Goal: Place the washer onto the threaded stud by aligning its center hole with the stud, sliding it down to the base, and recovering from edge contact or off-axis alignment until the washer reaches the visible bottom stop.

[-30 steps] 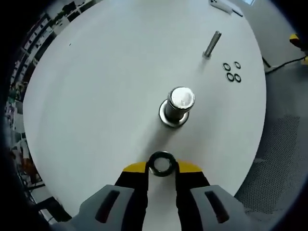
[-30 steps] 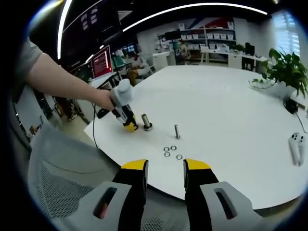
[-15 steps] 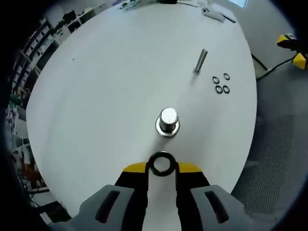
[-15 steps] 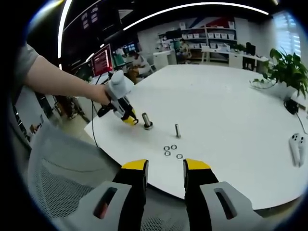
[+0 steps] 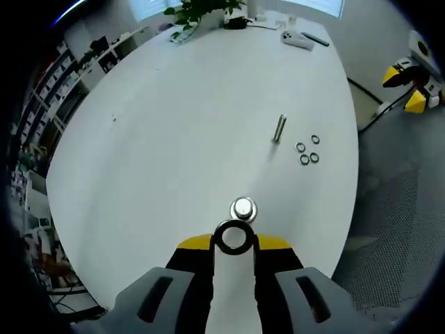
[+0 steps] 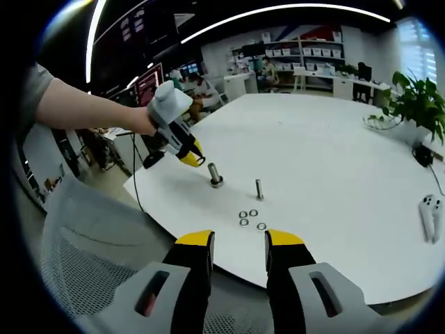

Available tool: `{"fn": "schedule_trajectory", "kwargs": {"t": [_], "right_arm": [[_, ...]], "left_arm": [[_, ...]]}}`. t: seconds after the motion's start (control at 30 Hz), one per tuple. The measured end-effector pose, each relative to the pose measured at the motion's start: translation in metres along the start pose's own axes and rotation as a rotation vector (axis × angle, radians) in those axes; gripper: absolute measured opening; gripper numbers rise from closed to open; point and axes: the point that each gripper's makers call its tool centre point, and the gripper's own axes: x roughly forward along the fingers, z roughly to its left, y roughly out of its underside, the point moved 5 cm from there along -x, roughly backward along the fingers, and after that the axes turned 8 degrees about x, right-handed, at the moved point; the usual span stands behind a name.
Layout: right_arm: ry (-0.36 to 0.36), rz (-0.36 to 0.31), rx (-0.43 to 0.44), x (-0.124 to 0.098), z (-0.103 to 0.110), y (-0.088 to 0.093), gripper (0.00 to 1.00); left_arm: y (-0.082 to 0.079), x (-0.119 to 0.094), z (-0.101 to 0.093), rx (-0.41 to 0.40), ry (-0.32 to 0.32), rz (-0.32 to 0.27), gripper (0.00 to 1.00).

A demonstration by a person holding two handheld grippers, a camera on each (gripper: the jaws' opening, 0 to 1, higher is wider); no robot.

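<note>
As the left claw (image 5: 233, 245) has risen away from the threaded stud (image 5: 243, 209) over the last second, the stud now looks smaller and sits just beyond the washer (image 5: 233, 236), which the claw pinches by its rim between the yellow tips. In the right gripper view, the left claw (image 6: 186, 154) hangs above and to the side of the stud (image 6: 215, 175), so I judge the washer is being lined up from above, its hole not yet over the stud. The right claw (image 6: 238, 245) stands spread and holds nothing, well back from the stud. Beyond the stud on the white tabletop (image 5: 174, 111) lie a loose bolt (image 5: 279, 129) and three spare washers (image 5: 306, 149). Farther off are a potted plant (image 6: 416, 104), shelving and office desks.
</note>
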Motion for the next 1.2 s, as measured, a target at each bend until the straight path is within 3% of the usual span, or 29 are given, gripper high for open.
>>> {"fn": "schedule_trajectory", "kwargs": {"t": [0.43,0.9,1.2], "right_arm": [[0.000,0.001,0.001,0.000,0.000,0.000,0.32],[0.006,-0.009,0.012,0.000,-0.002,-0.001,0.31],[0.013,-0.004,0.008,0.000,-0.003,0.000,0.31]], "left_arm": [[-0.022,0.012,-0.003,0.069,0.019,0.016,0.19],[-0.022,0.028,-0.005,0.135,0.036,0.059,0.19],[-0.016,0.055,-0.007,0.142,0.058,0.101,0.19]]}}
